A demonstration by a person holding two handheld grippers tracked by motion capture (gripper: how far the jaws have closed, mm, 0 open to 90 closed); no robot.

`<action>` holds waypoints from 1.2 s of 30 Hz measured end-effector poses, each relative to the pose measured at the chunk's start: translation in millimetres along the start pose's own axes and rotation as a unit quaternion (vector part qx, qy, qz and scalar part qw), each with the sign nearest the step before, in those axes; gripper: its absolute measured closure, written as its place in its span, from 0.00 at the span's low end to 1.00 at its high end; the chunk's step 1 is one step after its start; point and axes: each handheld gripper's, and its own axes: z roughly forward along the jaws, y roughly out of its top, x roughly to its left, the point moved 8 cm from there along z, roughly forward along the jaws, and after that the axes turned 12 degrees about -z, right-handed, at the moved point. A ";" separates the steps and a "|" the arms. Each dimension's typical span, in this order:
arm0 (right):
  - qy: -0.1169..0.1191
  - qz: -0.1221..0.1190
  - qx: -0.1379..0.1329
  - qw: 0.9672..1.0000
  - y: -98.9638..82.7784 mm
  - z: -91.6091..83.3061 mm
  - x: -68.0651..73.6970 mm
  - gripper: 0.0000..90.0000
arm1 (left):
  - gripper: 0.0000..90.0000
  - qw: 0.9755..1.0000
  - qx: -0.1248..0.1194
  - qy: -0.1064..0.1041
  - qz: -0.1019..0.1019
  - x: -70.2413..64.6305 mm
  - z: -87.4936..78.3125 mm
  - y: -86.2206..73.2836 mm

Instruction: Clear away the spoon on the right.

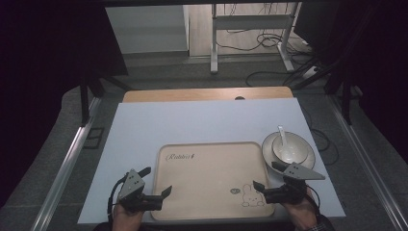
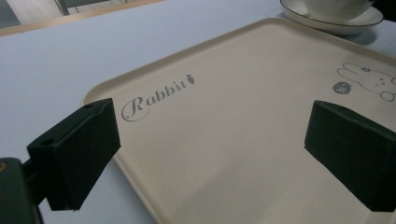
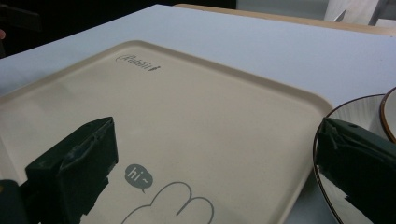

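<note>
Both grippers hover with jaws spread and empty: the left gripper (image 1: 153, 185) over the beige tray's (image 1: 207, 154) near left corner, the right gripper (image 1: 267, 175) between tray and white plate (image 1: 308, 155) holding a bowl (image 1: 293, 144) and spoon (image 1: 283, 135)

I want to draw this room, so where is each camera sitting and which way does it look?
High view: above the near table edge, looking forward and down at the tray, bowl and plate; hands, left gripper and right gripper show.
Left gripper view: rides the left gripper, facing across the tray towards the plate; open jaws show.
Right gripper view: rides the right gripper, straddling tray and plate; open jaws show.
Shared: the tray.
</note>
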 end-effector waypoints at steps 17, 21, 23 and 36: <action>0.002 -0.006 0.015 1.000 -2.7 1.3 0.5 0.01 | 0.04 1.000 -0.005 -0.029 -0.001 -3.0 1.0 0.9; 0.004 -0.005 0.019 1.000 -3.2 1.7 0.7 0.01 | 0.04 1.000 -0.002 -0.022 0.002 -1.9 1.7 0.0; 0.005 -0.006 0.017 1.000 -2.7 1.7 0.9 0.01 | 0.03 1.000 -0.003 -0.020 -0.001 -1.1 1.1 0.3; -0.011 -0.009 0.024 1.000 0.0 0.4 -4.2 0.00 | 0.03 1.000 -0.002 -0.012 -0.008 1.7 -0.2 0.1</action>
